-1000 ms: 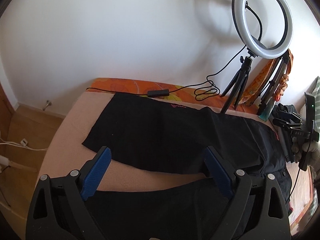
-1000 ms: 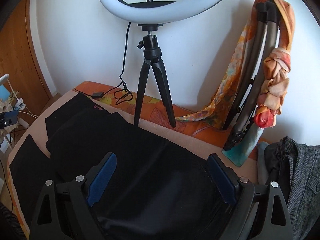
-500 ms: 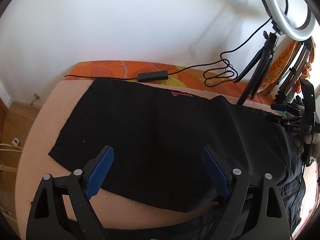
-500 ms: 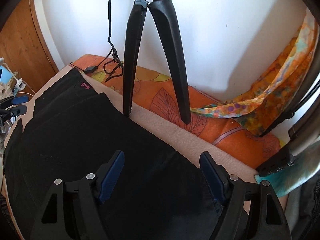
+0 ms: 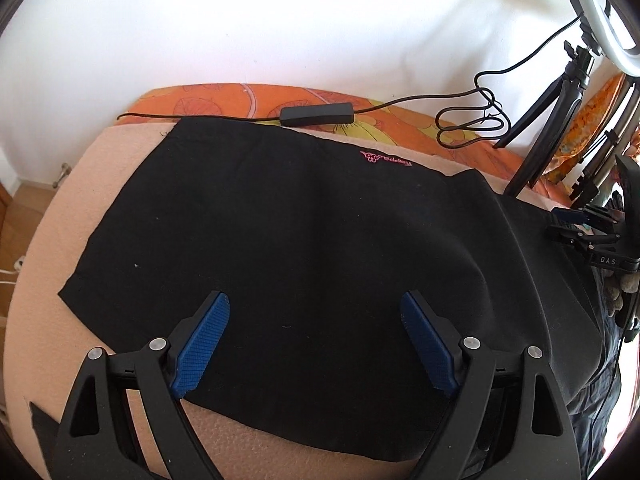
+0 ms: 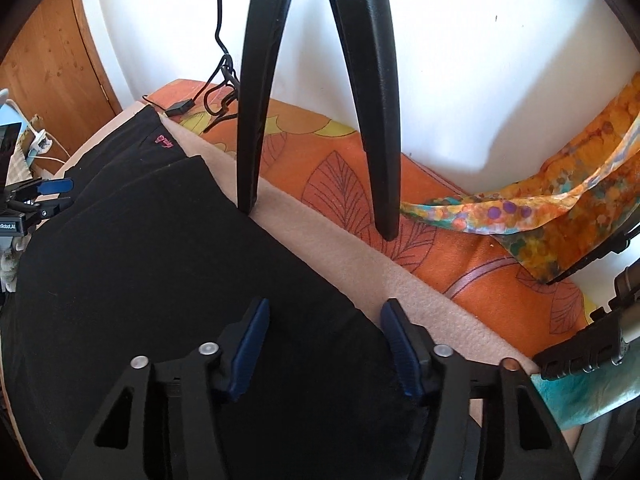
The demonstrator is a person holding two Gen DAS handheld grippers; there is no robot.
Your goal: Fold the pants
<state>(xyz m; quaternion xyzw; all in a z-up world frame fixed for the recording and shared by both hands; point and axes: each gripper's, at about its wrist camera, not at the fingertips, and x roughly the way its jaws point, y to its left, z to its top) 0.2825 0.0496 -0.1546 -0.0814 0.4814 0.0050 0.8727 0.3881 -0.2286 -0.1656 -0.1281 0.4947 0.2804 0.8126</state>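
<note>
The black pants (image 5: 304,216) lie spread on a peach blanket (image 5: 48,240), one leg reaching out to nine o'clock in the left wrist view, its hem just short of the blanket's edge. The left gripper (image 5: 316,340) hangs over that leg at six o'clock, its jaws wide apart, the cloth flat beneath and between the blue fingertips (image 5: 204,340) without being pinched. At twelve o'clock a black cable (image 5: 316,114) runs along the orange sheet (image 5: 224,94). In the right wrist view, the right gripper (image 6: 324,340) sits at six o'clock over the pants' far edge; its jaws have just been closing, half-narrowed, with dark fabric between the pads but not visibly clamped. A tripod (image 6: 256,80) stands at twelve o'clock, one foot touching the cloth's edge.
</note>
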